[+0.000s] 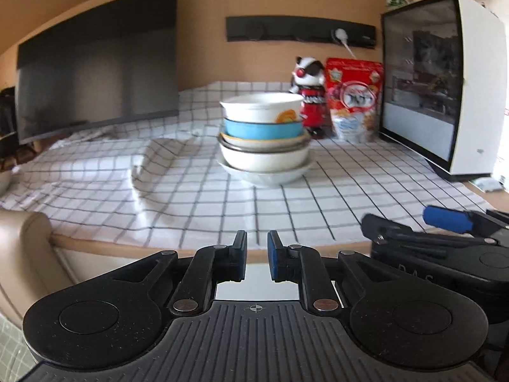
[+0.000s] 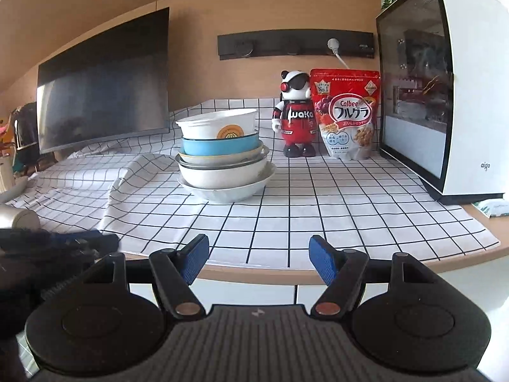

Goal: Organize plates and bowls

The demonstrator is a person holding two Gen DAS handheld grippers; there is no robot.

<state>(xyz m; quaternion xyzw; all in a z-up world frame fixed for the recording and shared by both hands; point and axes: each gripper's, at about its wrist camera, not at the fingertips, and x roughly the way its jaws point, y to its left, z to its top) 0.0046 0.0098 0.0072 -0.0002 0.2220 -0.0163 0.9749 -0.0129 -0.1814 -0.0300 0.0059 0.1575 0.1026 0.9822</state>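
Observation:
A stack of bowls [image 1: 265, 137] stands mid-table on the checked cloth [image 1: 350, 191]. From the top it holds a white bowl with an orange mark [image 2: 219, 124], a blue bowl [image 2: 221, 146], a few more bowls and a shallow white plate [image 2: 227, 191]. My left gripper [image 1: 256, 238] hovers at the table's front edge, well short of the stack, shut with nothing between its pads. My right gripper [image 2: 259, 245] is also at the front edge, open and empty. Each gripper shows at the side of the other's view: the right gripper [image 1: 445, 219], the left gripper [image 2: 63, 242].
A dark monitor [image 2: 101, 86] stands at the back left. A toy robot [image 2: 296, 114], a red cereal bag [image 2: 346, 111] and a white computer case [image 2: 445, 95] stand at the back right. A raised fold in the cloth [image 2: 127, 175] lies left of the stack.

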